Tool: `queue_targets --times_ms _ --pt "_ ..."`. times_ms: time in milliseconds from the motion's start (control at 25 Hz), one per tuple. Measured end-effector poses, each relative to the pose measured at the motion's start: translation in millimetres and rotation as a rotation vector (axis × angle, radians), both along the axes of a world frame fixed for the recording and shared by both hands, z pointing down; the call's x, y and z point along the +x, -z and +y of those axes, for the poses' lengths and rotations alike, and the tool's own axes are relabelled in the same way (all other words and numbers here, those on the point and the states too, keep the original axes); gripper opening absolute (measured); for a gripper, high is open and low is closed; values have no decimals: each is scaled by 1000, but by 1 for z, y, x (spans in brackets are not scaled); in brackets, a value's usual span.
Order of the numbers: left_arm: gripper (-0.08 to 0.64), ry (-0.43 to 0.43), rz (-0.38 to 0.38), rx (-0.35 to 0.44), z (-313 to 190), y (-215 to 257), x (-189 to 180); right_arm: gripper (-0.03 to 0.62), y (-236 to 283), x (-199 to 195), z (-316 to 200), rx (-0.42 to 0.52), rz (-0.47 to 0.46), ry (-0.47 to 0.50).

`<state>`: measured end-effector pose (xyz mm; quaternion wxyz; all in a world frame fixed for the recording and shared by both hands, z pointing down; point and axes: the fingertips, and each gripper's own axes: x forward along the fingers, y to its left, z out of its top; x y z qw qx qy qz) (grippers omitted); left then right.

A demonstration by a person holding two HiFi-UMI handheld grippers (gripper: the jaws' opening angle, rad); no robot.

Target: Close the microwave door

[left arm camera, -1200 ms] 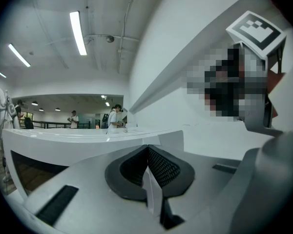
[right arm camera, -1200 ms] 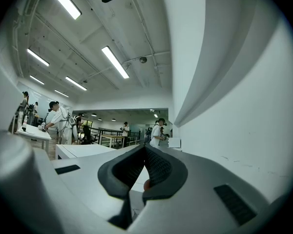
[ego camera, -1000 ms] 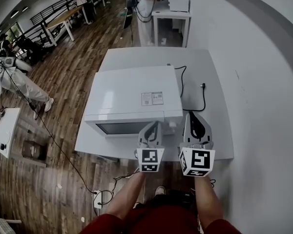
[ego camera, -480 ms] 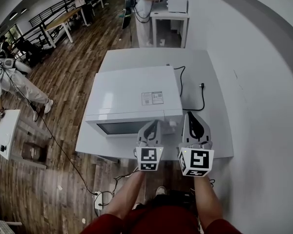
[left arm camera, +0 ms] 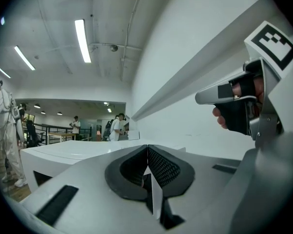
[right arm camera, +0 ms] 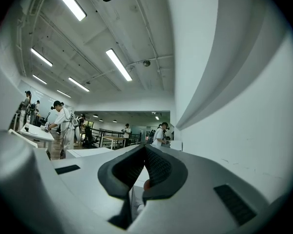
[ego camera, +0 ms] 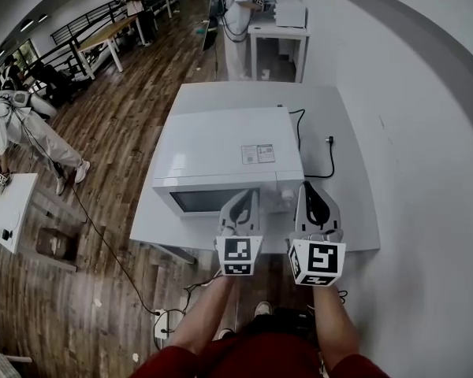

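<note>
The microwave (ego camera: 221, 152) is seen standing on the white table (ego camera: 339, 116), its front turned toward the person, and its door (ego camera: 209, 201) is stretched left to right along that front, with the dark window set in it and the control panel (ego camera: 284, 198) at its right end. The door is judged to lie flush with the front already, or very nearly so; no gap can be made out from above. The left gripper (ego camera: 247, 198) is held directly before the door's right end, close to the seam with the control panel, so it is the nearer of the two. Whether its tips are touching the door cannot be told. The right gripper (ego camera: 309, 187) is held just beside it, off the front right corner of the microwave, above a bare strip of table. On both grippers the jaws are pressed together, pad against pad, and nothing is pinched between them. Any last push would be directed straight away from the person, against the door face. The table's front edge lies just under the grippers. To the right, a black cable (ego camera: 329, 161) and the wall (ego camera: 426, 179) bound the room, while open floor is left on the other side.
</note>
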<state>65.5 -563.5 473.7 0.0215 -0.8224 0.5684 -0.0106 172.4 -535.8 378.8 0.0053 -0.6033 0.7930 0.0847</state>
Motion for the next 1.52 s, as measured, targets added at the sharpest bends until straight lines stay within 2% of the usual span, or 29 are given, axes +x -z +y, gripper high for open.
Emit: queue_targets --times_ms 400,880,1200,1520 --pt "26 51 23 52 53 48 -70 26 15 -62 48 37 -5 42" --pt "26 112 42 79 129 86 -160 26 32 -139 110 84 -28 97" --pt "26 113 67 115 174 110 -188 26 33 -164 142 86 -23 115" --pt "26 129 81 96 189 97 -203 27 34 -178 158 94 -14 129"
